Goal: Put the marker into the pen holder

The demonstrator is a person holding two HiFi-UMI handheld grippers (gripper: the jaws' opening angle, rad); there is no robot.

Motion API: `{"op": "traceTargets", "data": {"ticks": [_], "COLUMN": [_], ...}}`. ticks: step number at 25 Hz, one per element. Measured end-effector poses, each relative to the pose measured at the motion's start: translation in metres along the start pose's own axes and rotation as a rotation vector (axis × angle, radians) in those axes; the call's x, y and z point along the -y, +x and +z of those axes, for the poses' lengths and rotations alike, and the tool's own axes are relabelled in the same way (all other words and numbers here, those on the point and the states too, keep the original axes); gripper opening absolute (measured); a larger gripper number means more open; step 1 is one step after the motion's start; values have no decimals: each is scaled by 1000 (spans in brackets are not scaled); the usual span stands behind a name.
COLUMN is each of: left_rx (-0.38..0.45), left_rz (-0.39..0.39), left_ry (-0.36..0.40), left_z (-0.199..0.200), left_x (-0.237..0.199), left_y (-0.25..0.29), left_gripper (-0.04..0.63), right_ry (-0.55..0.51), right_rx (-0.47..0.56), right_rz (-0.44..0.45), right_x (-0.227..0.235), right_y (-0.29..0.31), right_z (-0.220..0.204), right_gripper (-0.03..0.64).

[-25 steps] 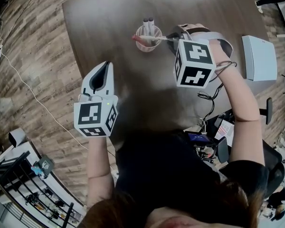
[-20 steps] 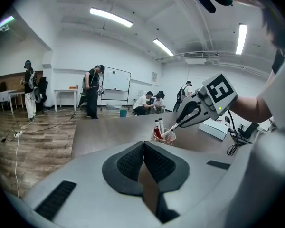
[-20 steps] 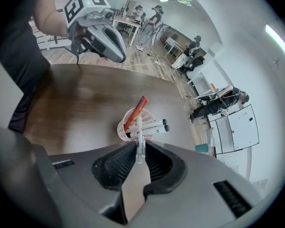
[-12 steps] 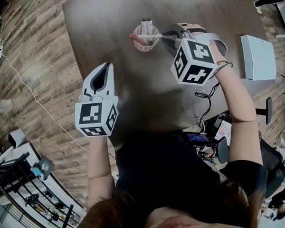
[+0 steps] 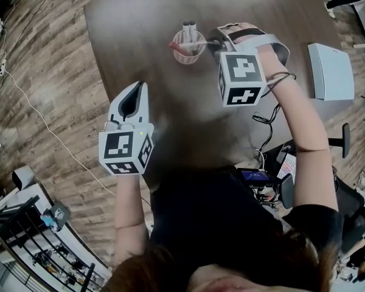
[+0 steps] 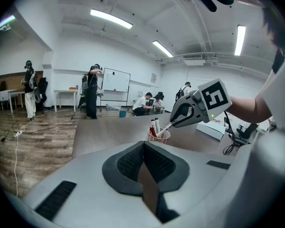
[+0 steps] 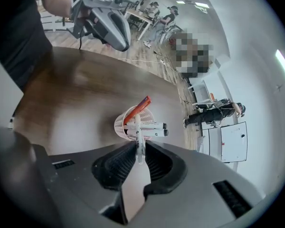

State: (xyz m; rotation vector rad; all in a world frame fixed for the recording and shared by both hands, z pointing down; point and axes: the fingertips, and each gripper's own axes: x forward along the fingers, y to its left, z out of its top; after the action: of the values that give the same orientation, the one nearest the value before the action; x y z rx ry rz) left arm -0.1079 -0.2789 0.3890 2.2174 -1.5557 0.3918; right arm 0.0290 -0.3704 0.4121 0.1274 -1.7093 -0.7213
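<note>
A pale mesh pen holder [image 5: 187, 48] stands on the dark wooden table [image 5: 140, 17]. It holds a red marker [image 7: 138, 107] and two white markers with black caps [image 7: 154, 129]. My right gripper [image 5: 216, 42] is just right of the holder and is shut on a white marker [image 7: 138, 137]. That marker slants down, and its far end reaches inside the holder's rim [image 7: 128, 122]. The left gripper view shows the same marker [image 6: 167, 127] leaning into the holder [image 6: 157, 136]. My left gripper [image 5: 136, 87] hovers nearer me, well apart from the holder, shut with nothing in it.
A white box [image 5: 331, 72] lies at the table's right edge, with cables [image 5: 264, 126] hanging beside it. A thin cable [image 5: 30, 108] runs across the wooden floor on the left. Several people stand far off in the room [image 6: 92, 91].
My right gripper has rolled at the wrist, so its marker cube faces differently, and it sits slightly further up the picture at the holder. The left gripper has stayed put.
</note>
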Motion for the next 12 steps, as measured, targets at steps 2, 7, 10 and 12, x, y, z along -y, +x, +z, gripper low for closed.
{"op": "traceTargets", "data": {"ticks": [2, 7, 10, 12], "left_rx": [1, 9, 16, 21], "left_rz": [3, 8, 9, 10], "left_ry": [-1, -15, -25, -27], "left_z": [-1, -3, -4, -3], "left_x": [0, -4, -6, -6], "left_y": [-3, -9, -12, -14], "left_gripper": [28, 28, 28, 28], "right_ry": [-15, 57, 93, 108], "right_rx": [2, 59, 90, 99], "right_rz": [-4, -17, -27, -33], "right_x": [0, 3, 3, 3], "right_y": [2, 5, 5, 4], "right_z": [2, 5, 8, 8], "right_gripper": [78, 86, 137, 141]}}
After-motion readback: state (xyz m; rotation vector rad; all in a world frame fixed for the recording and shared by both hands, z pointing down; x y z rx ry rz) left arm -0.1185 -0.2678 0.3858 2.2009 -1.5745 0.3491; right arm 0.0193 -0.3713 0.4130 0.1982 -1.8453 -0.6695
